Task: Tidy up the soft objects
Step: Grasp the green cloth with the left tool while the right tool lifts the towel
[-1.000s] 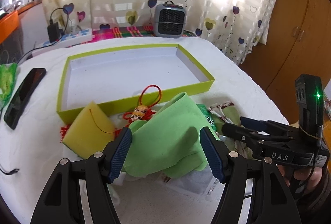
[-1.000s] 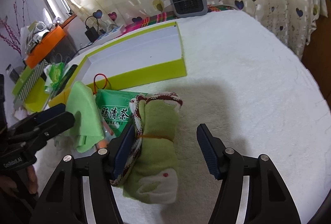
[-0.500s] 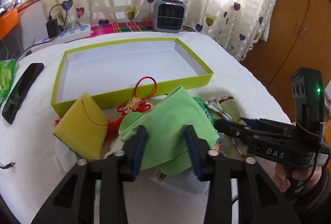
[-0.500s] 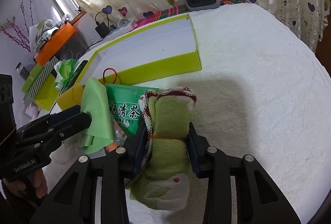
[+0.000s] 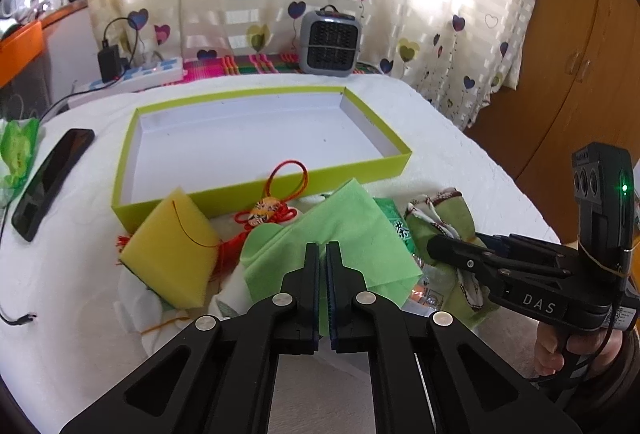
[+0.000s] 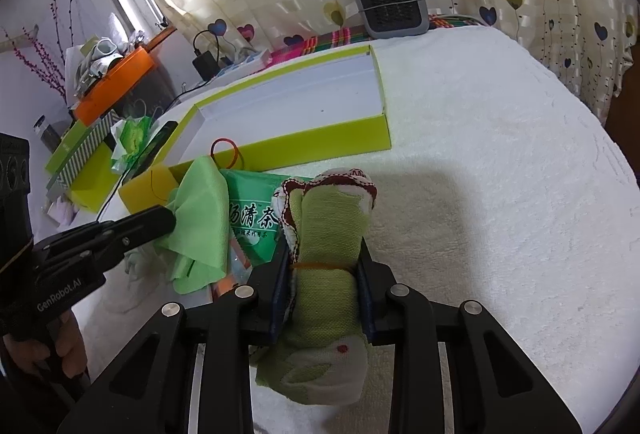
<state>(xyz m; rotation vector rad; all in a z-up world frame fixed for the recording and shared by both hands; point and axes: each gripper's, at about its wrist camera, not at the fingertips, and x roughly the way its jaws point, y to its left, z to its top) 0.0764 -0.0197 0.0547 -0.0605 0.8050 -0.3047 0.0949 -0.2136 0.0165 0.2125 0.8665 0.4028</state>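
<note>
A light green cloth (image 5: 344, 230) lies on a heap of soft items in front of the lime-green open box (image 5: 260, 189). My left gripper (image 5: 322, 248) is shut, pinching a fold of that cloth (image 6: 200, 209); its tip (image 6: 166, 220) also shows in the right wrist view. To the right lies a rolled green towel (image 6: 332, 222) with red-and-white trim and a rubber band around it. My right gripper (image 6: 325, 254) has its jaws closing, and the pads press on both sides of the roll. A yellow sponge (image 5: 168, 258) and a red knotted charm (image 5: 266, 211) rest by the box's front wall.
A green tea packet (image 6: 252, 213) lies under the cloth. A black phone (image 5: 52, 177) is at the left, with a power strip (image 5: 136, 79) and a small grey heater (image 5: 330, 43) behind the box. The white-covered table drops off at the right, near a wooden cupboard (image 5: 580, 53).
Both pairs of jaws have come together: the left ones from wide open onto the green cloth, the right ones onto the rolled towel. Neither hand has shifted much.
</note>
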